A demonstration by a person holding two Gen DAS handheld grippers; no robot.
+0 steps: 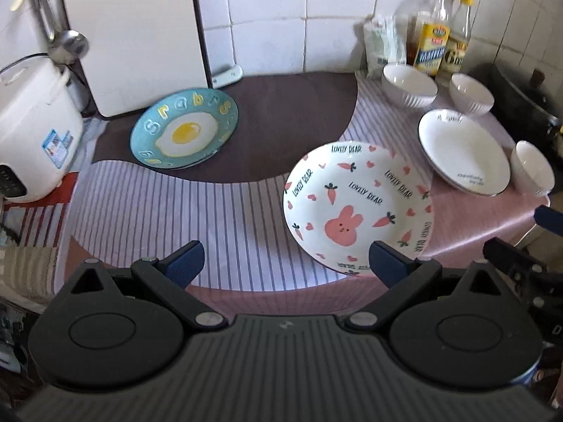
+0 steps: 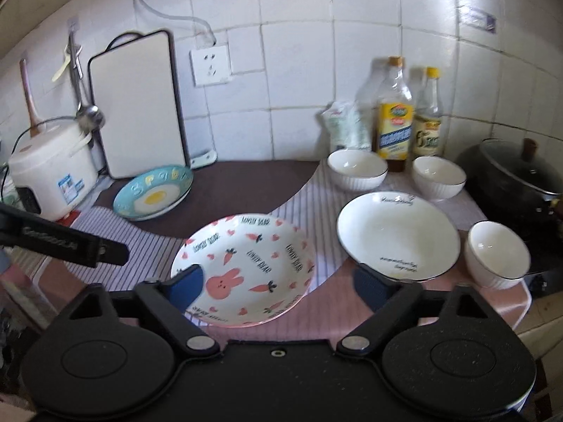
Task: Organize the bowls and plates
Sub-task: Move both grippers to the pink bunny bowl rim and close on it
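Left gripper (image 1: 285, 263) is hovering open near the bunny plate (image 1: 359, 207), angled down. Right gripper (image 2: 278, 281) is spread wide, fingers straddling that plate's near rim, not gripping.

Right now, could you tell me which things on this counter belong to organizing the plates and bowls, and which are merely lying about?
For the job: bunny plate, egg plate, white plate, three white bowls.

Lying about: rice cooker, cutting board, two labelled bottles, white packet, black pan, hanging ladle.
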